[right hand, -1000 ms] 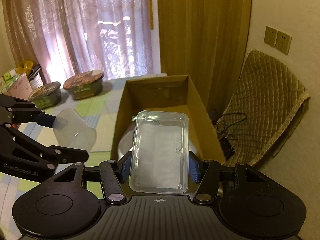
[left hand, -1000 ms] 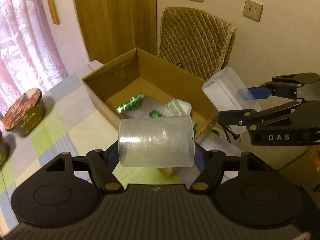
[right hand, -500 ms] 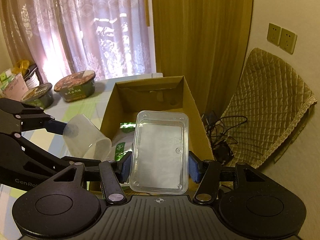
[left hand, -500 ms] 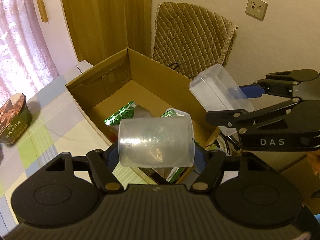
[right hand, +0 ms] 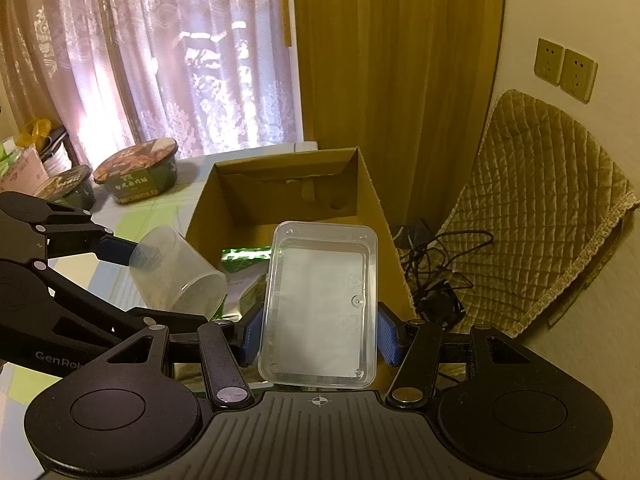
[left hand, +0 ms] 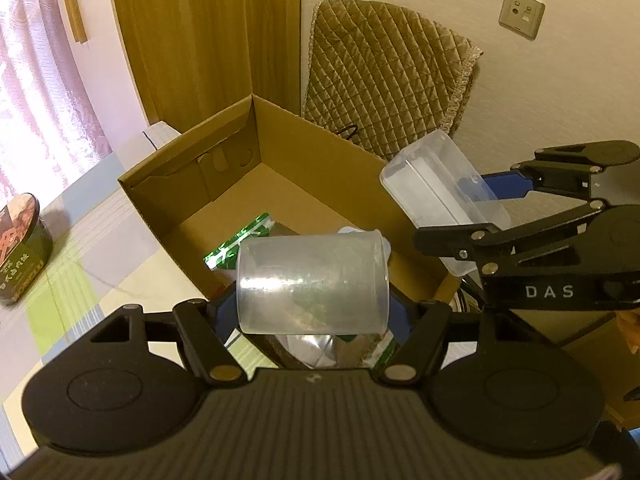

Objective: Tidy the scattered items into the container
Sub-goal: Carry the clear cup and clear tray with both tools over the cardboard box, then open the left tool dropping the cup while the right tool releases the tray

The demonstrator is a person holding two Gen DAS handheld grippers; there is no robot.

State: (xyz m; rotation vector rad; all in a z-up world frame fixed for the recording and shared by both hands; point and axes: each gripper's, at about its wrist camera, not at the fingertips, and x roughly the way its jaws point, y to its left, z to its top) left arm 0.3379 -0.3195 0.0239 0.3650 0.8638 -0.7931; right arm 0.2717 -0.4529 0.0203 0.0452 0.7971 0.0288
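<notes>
Against the cream wall, a quilted tan chair cover [right hand: 548,216], with tangled black cables [right hand: 436,268] on the floor beside it. Above, paired wall sockets [right hand: 566,69] and a separate wall plate [left hand: 521,12]. To the left, a wooden door panel [right hand: 392,60], then patterned pink curtains [right hand: 160,60]. On the checked worktop [left hand: 68,276], two lidded instant-noodle bowls [right hand: 136,176], side by side near the window.

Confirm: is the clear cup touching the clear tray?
Apart. The right wrist view shows box interior between the clear cup in the left gripper and the clear tray.
</notes>
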